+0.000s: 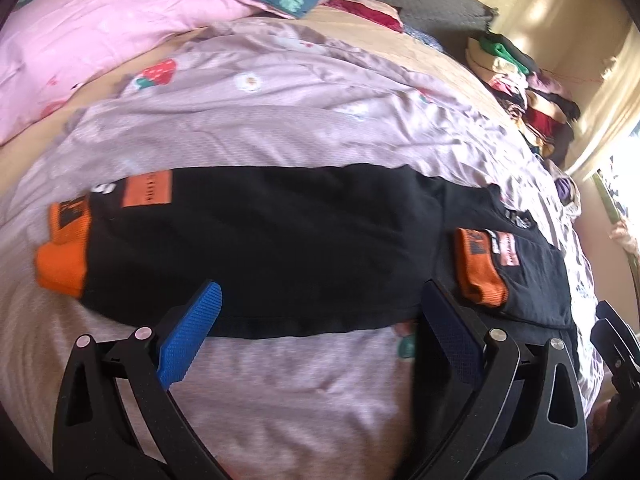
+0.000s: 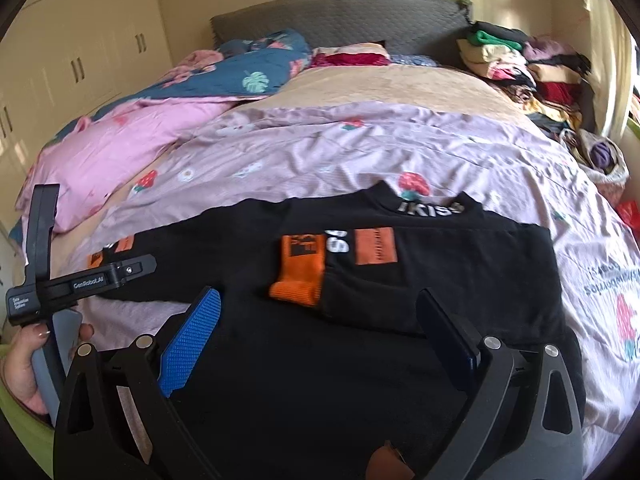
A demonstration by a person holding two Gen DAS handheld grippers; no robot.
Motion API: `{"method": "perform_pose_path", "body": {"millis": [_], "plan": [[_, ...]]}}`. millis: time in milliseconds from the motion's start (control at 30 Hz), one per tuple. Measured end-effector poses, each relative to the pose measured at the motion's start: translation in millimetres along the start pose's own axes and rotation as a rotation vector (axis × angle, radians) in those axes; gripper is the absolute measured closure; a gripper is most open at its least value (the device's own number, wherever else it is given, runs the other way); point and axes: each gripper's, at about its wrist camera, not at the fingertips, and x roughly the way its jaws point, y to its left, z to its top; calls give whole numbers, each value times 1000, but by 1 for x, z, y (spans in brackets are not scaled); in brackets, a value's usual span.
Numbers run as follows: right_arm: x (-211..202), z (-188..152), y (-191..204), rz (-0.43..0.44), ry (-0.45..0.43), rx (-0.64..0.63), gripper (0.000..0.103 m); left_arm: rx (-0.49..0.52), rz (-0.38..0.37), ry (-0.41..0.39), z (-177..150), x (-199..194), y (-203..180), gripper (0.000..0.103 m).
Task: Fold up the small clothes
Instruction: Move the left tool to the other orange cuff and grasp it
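One black top [image 2: 400, 264] with orange cuffs lies flat on the mauve printed sheet [image 2: 400, 148]; collar toward the headboard [image 2: 340, 16], long axis across the bed, sleeves folded inward. Left gripper [image 1: 316, 320]: fingers spread wide, holding nothing, at the near hem. Right gripper [image 2: 320, 320]: likewise spread and empty, over the garment's lower body.
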Motion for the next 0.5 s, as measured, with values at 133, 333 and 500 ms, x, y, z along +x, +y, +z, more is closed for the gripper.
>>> {"method": "perform_pose_path", "body": {"millis": [133,333,500], "plan": [[4,2,17,12,7,-36,5,-38,20,-4,-1,-3,20,9],[13,6,44,35,21,-88,5,-97,58,-9,-5,-5,52,10],[17,6,67,60,30,-141,5,-142,105,-5,-10,-6,79,9]]}}
